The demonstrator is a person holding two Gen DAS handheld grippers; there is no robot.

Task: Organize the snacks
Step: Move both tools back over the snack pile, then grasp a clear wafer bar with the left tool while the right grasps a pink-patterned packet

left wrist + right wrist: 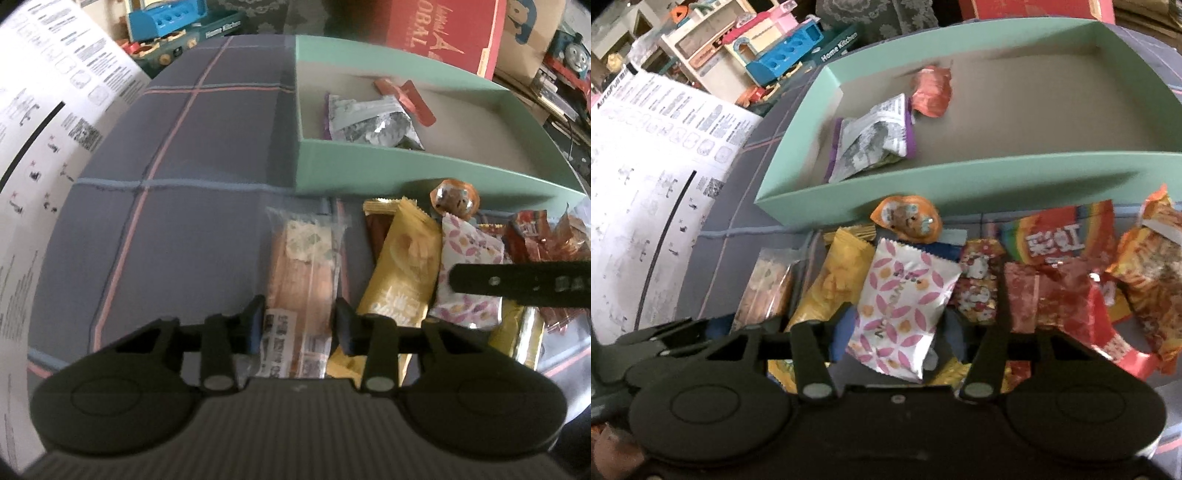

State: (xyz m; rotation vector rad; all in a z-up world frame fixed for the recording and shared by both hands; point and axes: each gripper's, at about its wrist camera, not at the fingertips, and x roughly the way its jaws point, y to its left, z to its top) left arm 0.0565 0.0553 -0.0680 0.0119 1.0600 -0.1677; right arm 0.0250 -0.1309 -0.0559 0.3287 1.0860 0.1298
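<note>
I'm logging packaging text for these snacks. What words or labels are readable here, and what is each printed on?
"Home Kitchen": teal toy box behind the table.
"彩虹": rainbow-striped red packet, printed upside down.
Gold lettering on the red box: upside down, unclear.
White printed sheet: too small, blurred.
Barcode label on clear cracker packet: blurred.

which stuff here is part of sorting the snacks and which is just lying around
Belongs to the job:
- green box, two packets already inside
- clear cracker pack, between left gripper fingers
- pink-patterned packet, between right gripper fingers

Lying about:
- printed sheet
- toy kitchen
- red carton
</note>
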